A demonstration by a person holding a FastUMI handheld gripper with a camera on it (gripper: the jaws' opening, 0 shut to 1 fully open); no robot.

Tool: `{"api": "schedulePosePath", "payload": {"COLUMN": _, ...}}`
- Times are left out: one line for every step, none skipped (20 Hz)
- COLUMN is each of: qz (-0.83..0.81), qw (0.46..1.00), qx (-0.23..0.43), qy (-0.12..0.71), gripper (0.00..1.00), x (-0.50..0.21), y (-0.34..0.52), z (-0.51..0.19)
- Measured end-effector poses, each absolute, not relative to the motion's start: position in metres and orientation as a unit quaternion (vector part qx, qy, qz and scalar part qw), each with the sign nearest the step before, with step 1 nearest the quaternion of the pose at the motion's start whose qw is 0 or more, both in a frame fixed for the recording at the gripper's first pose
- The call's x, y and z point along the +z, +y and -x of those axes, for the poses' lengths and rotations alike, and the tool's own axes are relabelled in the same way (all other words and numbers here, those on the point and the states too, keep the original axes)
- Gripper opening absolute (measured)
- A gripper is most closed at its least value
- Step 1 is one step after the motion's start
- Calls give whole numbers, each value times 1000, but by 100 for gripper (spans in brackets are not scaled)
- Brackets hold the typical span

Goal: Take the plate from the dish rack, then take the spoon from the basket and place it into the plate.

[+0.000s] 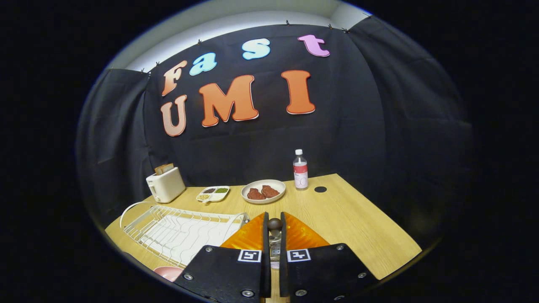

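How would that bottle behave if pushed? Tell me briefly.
The bottle stands tall and narrow, so it would probably tip rather than slide. Once down, its round body may roll. The tongs are shut on the spoon.

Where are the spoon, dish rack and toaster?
spoon [275, 224]: gripper view, rounded handle end between the tongs.
dish rack [181, 233]: gripper view, wire base.
toaster [167, 186]: gripper view, front face.

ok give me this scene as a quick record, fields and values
gripper: fingers shut on spoon, held above the table
dish rack: white wire, beside the fingers
pink plate: just its edge, near the rack
back row: toaster, divided dish, plate of meat, bottle
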State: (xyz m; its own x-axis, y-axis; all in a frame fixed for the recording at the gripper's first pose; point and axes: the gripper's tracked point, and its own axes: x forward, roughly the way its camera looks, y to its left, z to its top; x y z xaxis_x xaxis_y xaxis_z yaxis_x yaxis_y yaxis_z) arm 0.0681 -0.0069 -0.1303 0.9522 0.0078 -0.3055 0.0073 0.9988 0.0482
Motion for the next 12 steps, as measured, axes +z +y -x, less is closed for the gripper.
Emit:
{"api": "schedulePosePath", "payload": {"qz": -18, "qw": 989, "qx": 3, "qy": 150, "gripper": 8, "x": -122, "y": -6, "z": -64}}
{"api": "schedulePosePath", "payload": {"qz": -14, "qw": 990, "qx": 6, "qy": 144, "gripper": 8, "x": -112, "y": -4, "z": -61}}
{"api": "schedulePosePath", "payload": {"qz": -12, "qw": 990, "qx": 12, "qy": 138, "gripper": 8, "x": -104, "y": -1, "z": -55}}
{"api": "schedulePosePath", "payload": {"qz": -11, "qw": 990, "qx": 19, "qy": 136, "gripper": 8, "x": -97, "y": 4, "z": -50}}
{"api": "schedulePosePath", "payload": {"qz": -10, "qw": 990, "qx": 28, "qy": 135, "gripper": 8, "x": -92, "y": 9, "z": -44}}
{"api": "schedulePosePath", "payload": {"qz": -8, "qw": 990, "qx": 36, "qy": 133, "gripper": 8, "x": -86, "y": 14, "z": -38}}
{"api": "schedulePosePath", "payload": {"qz": -5, "qw": 991, "qx": 46, "qy": 130, "gripper": 8, "x": -80, "y": 19, "z": -31}}
{"api": "schedulePosePath", "payload": {"qz": -6, "qw": 990, "qx": 55, "qy": 128, "gripper": 8, "x": -75, "y": 25, "z": -24}}
{"api": "schedulePosePath", "payload": {"qz": -9, "qw": 989, "qx": 68, "qy": 129, "gripper": 8, "x": -71, "y": 33, "z": -16}}
{"api": "schedulePosePath", "payload": {"qz": -14, "qw": 988, "qx": 83, "qy": 130, "gripper": 8, "x": -67, "y": 41, "z": -8}}
{"api": "schedulePosePath", "payload": {"qz": -18, "qw": 986, "qx": 98, "qy": 132, "gripper": 8, "x": -65, "y": 49, "z": 0}}
{"api": "schedulePosePath", "payload": {"qz": -21, "qw": 985, "qx": 113, "qy": 132, "gripper": 8, "x": -63, "y": 56, "z": 7}}
